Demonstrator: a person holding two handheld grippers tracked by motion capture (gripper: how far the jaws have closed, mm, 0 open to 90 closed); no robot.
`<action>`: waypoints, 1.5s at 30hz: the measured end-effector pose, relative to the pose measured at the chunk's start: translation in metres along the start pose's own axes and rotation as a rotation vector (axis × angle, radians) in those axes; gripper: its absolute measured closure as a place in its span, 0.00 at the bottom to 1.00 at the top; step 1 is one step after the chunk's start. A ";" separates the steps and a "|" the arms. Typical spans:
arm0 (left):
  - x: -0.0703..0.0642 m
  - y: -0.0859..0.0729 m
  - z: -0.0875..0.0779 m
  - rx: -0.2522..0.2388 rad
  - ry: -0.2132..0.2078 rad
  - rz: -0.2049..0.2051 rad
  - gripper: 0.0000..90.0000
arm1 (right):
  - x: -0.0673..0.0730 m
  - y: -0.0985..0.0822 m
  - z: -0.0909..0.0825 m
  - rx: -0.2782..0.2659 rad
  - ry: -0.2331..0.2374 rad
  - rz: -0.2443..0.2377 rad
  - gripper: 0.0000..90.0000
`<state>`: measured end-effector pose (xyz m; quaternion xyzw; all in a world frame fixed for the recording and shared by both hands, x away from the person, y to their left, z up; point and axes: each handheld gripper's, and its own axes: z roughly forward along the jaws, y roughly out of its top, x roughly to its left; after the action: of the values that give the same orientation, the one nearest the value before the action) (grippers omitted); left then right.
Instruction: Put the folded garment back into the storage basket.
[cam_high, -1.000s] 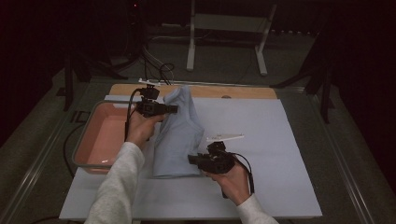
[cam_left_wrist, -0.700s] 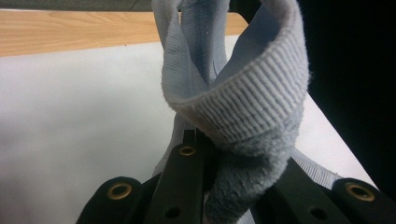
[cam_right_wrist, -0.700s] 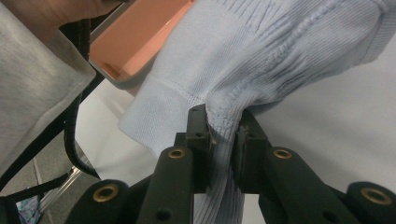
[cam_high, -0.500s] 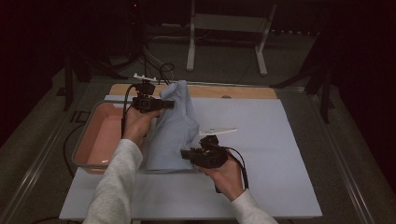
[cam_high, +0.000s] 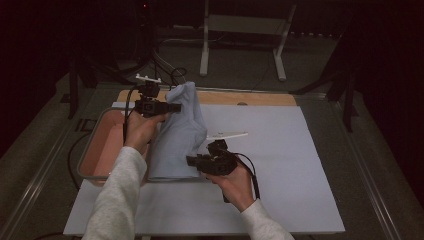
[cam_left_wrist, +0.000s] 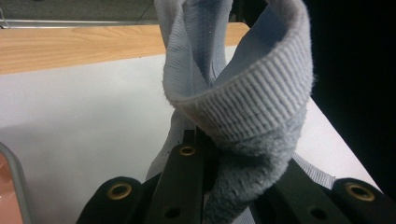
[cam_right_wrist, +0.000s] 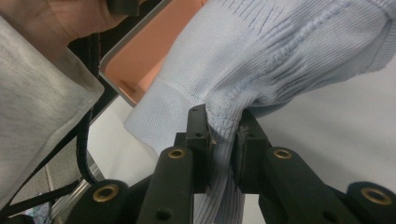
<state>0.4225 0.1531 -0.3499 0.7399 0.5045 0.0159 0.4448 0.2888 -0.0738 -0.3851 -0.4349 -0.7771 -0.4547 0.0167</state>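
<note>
A pale blue knitted garment (cam_high: 179, 135) hangs between both grippers above the white mat (cam_high: 280, 150). My left gripper (cam_high: 176, 107) is raised at the far left of the mat and is shut on the garment's ribbed hem (cam_left_wrist: 247, 107), which bunches over its jaws. Nearer the person, my right gripper (cam_high: 191, 161) is shut on a lower seam of the garment (cam_right_wrist: 224, 123), pinched between its two black pads. The cloth's near edge rests on the mat.
A grey-rimmed tray (cam_high: 98, 131) with a salmon-pink inside sits at the mat's left edge, partly under the garment. A wooden board (cam_high: 250, 98) lies along the mat's far side. A white metal stand (cam_high: 240, 30) rises behind the table.
My left gripper lifted the garment's top end higher and a little farther back. My right gripper shifted slightly left with the lower seam. The cloth now stands taller and more bunched.
</note>
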 end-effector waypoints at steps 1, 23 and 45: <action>0.000 0.000 -0.001 -0.002 0.000 0.000 0.97 | 0.001 0.001 0.001 -0.001 0.002 -0.004 0.88; 0.008 0.009 -0.012 -0.025 0.012 -0.009 0.97 | 0.024 0.021 0.017 -0.016 0.031 -0.035 0.88; 0.019 0.011 -0.027 -0.052 0.053 0.000 0.97 | 0.042 0.037 0.040 -0.020 0.036 -0.071 0.88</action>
<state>0.4272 0.1839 -0.3338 0.7273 0.5156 0.0484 0.4503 0.3030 -0.0096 -0.3646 -0.3989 -0.7870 -0.4706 0.0099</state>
